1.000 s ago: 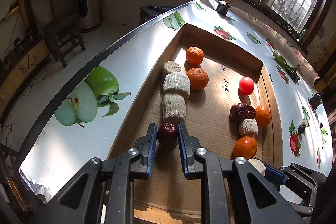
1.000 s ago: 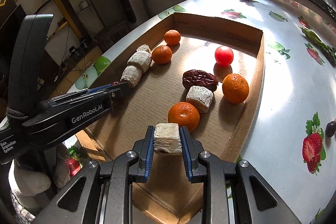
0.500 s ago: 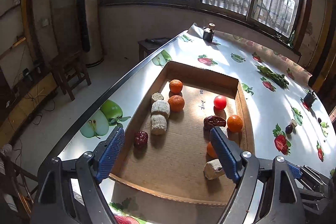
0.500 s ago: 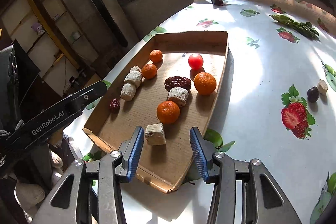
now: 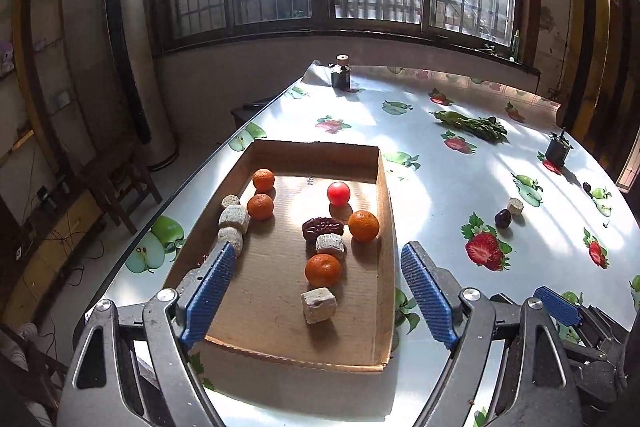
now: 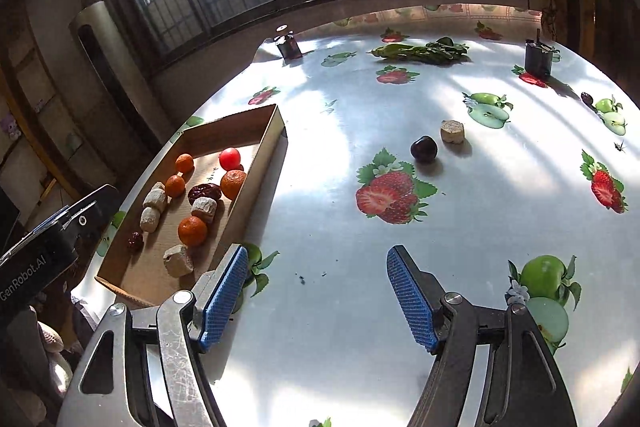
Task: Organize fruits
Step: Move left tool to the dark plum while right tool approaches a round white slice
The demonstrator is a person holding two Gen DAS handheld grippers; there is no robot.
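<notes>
I count in the shallow cardboard tray (image 5: 382, 187): four oranges (image 5: 363, 225), one red tomato (image 5: 338, 193), one wrinkled dark date (image 5: 322, 227) touching a pale fibrous chunk (image 5: 330, 244), three more pale chunks in a row (image 5: 233, 218) along the left wall, and a cube-shaped chunk (image 5: 318, 305) nearest me. A small dark red fruit (image 6: 135, 241) lies by the left wall. Out on the surface (image 6: 340, 307), well apart from the tray, I see a dark round fruit (image 6: 423, 149) just beside another pale chunk (image 6: 452, 132).

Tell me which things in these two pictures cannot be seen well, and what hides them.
- Small dark fruit by the box's left wall: in the left wrist view, the left gripper finger covers it.
- Tiny dark item at the table's far right: too small to name in either view.
- Right gripper in the left wrist view: the frame corner cuts it off.
</notes>
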